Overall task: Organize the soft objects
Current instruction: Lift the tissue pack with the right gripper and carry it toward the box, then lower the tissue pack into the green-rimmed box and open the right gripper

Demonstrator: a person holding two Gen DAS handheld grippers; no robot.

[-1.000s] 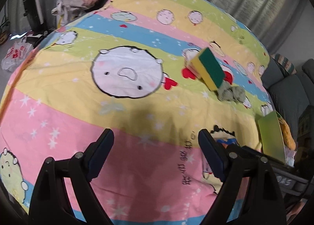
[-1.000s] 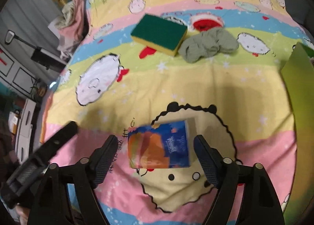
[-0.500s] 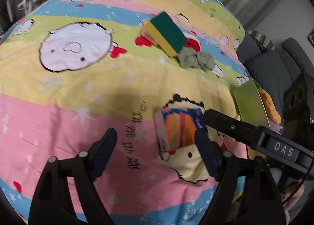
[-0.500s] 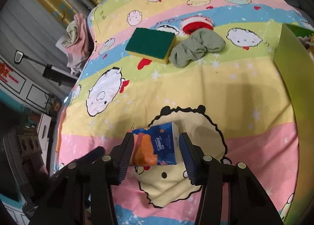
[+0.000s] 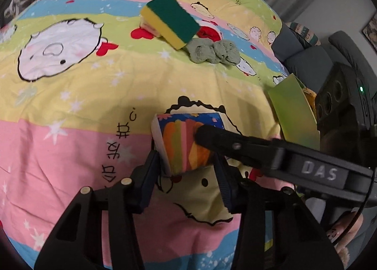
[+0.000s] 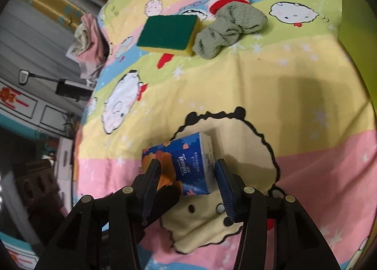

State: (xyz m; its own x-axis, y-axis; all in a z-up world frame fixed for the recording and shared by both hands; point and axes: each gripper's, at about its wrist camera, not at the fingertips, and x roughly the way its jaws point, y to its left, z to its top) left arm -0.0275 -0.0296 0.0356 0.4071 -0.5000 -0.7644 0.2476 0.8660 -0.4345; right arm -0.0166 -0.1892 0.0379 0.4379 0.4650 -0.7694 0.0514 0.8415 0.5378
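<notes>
Left gripper point(image 5: 187, 176): jaws drawn in to the width of the tissue pack point(image 5: 186, 140), one pad against each side of its near end. Contact appears made on both sides; the pack is grasped.

Right gripper point(image 6: 187, 181): jaws likewise narrowed about the same tissue pack point(image 6: 182, 167), pads pressed to its two flanks. In the left wrist view one finger of the right gripper point(image 5: 235, 146) lies across the pack's top from the right. Both grippers therefore hold the one pack, approaching it from different sides.

Location of the pack: on the bed point(image 5: 70, 95), over the cream cartoon figure with the black outline, at the border of the yellow and pink stripes. Whether it rests on the cover or is raised just clear of it cannot be told.

Other items: green-and-yellow sponge point(image 6: 168, 34) farther up the bed, its corner touching a crumpled grey-green cloth point(image 6: 229, 29). A green box flap point(image 5: 293, 109) stands at the right edge of the bed.

Change noted: one second ago the left jaws stood wide apart over bare cover with no pack between them; half a second ago they were still wide, with the pack just ahead. The right jaws, wide a second ago, had closed on the pack by half a second ago and remain so.
</notes>
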